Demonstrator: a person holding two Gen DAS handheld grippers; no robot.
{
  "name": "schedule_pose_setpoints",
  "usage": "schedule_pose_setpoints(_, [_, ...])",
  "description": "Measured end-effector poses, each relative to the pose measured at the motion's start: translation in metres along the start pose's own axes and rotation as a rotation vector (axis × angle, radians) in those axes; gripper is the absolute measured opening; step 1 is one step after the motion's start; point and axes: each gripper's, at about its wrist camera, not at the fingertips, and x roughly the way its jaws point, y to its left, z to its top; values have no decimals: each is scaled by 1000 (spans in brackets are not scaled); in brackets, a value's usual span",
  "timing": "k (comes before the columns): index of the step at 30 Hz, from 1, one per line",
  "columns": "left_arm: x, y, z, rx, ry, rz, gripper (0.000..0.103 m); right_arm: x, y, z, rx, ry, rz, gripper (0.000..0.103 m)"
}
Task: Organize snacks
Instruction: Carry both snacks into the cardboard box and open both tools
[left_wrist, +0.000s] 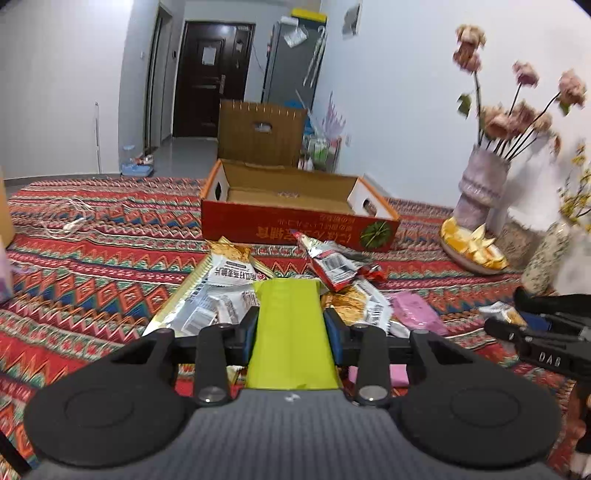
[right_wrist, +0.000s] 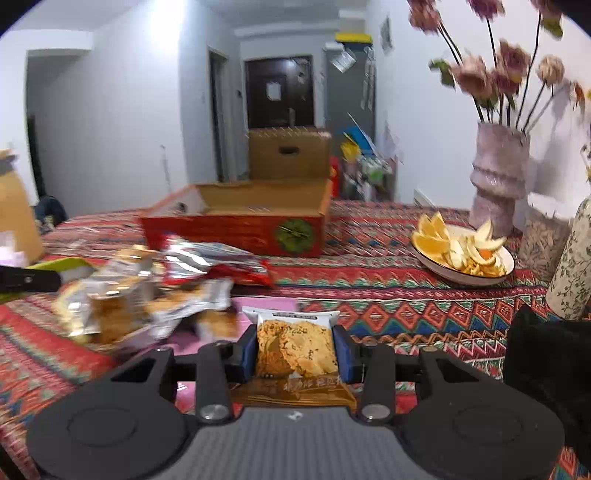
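Note:
My left gripper is shut on a lime-green snack packet, held above a heap of silver, gold and red snack packets on the patterned cloth. My right gripper is shut on a cracker packet with a white top edge and golden crackers showing. An open red cardboard box stands beyond the heap, its inside looking bare; in the right wrist view the red box sits behind the blurred snack pile. The other gripper shows at the right edge of the left wrist view.
A plate of orange peels lies at the right, next to a pink vase of dried flowers and a floral bottle. A pink packet lies right of the heap. A white cable lies at the left.

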Motion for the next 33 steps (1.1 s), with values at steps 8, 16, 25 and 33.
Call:
schedule_pose_setpoints(8, [-38, 10, 3, 2, -96, -5, 37, -30, 23, 4, -24, -36, 6, 41])
schedule_pose_setpoints(16, [-14, 23, 46, 29, -159, -2, 37, -13, 31, 44, -67, -83, 1, 41])
schedule_pose_setpoints(25, [68, 39, 121, 74, -197, 34, 37, 61, 21, 127, -87, -109, 27, 41])
schedule_pose_setpoints(33, [204, 61, 192, 55, -108, 31, 37, 196, -1, 211, -30, -25, 65, 41])
